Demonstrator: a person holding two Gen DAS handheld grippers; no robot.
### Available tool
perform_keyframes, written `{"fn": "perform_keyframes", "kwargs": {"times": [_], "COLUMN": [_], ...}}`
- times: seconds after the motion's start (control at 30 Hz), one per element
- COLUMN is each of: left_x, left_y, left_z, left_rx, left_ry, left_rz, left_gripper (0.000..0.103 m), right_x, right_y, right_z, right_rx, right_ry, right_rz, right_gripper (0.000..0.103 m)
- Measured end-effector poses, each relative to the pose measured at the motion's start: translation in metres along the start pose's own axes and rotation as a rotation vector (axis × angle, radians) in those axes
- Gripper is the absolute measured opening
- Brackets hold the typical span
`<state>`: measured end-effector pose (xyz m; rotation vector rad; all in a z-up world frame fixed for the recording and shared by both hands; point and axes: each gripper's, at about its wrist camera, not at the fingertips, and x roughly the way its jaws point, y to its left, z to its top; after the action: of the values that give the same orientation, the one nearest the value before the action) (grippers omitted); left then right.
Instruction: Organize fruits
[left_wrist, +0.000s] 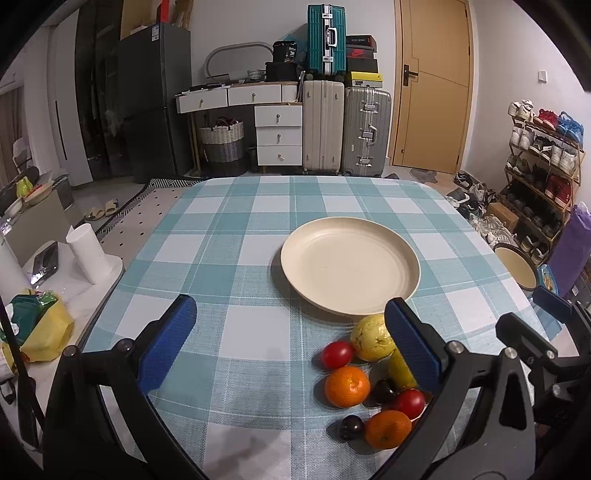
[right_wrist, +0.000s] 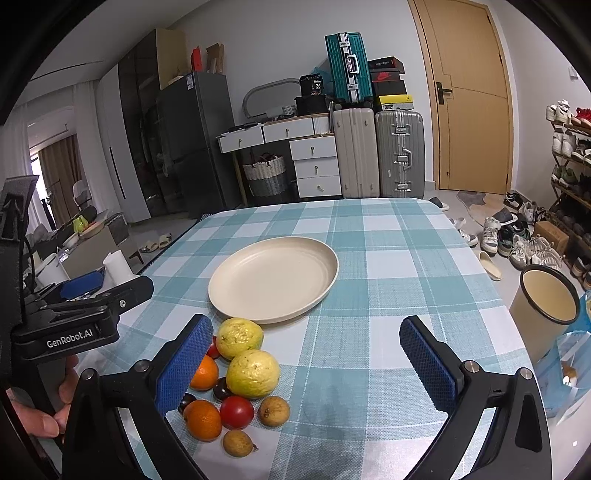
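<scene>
An empty cream plate sits mid-table on the checked cloth. A cluster of fruit lies just in front of it: two yellow guavas, two oranges, red tomatoes, dark plums and two brown longans. My left gripper is open, held above the cloth left of the fruit, its right finger covering part of the pile. My right gripper is open too, with the fruit at its left finger.
A table edge runs along the left, with a white paper roll and a yellow bag on a side surface. A cream bin stands off the right edge. Suitcases, drawers and a shoe rack are beyond the table.
</scene>
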<state>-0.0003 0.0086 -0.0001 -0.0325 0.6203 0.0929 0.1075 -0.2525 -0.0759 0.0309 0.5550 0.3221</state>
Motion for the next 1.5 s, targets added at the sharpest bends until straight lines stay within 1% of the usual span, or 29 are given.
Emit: {"fn": "perform_keyframes", "kwargs": {"times": [0.3,0.37,0.6,0.7,1.0,1.3,1.5], "left_x": [0.0,0.002,0.008,0.01,0.014,0.023,0.034], "left_y": [0.004,0.008,0.009,0.008,0.009,0.013,0.019], "left_z": [-0.002,-0.003,-0.007,-0.008,-0.011,-0.016,-0.019], "left_rx": [0.001,-0.008,-0.007,-0.004,-0.01,-0.018,-0.03], "left_ry": [0.0,0.004,0.025,0.025,0.025,0.043,0.059], "left_rz": [-0.009,-0.022,-0.025,-0.011,-0.006,-0.007,-0.01], "left_gripper": [0.102,0.102,0.102,0.102,0.102,0.102,0.102], "right_x": [-0.002,-0.001,0.004,0.004,0.004,0.011,0.022], "right_y": [-0.004,-0.004,-0.002,-0.002,-0.001,0.001,0.001], "right_z": [0.002,0.002,0.002,0.001,-0.001,-0.007,-0.013], "right_rx": [0.004,0.005,0.001,0.008,0.011,0.013,0.015], "right_ry": [-0.001,0.003,0.014,0.018,0.017,0.044,0.08], "right_rz": [0.013,0.013,0.025,0.048,0.048,0.058,0.092], "right_gripper": [0.103,0.103,0.103,0.103,0.103,0.103,0.103]}}
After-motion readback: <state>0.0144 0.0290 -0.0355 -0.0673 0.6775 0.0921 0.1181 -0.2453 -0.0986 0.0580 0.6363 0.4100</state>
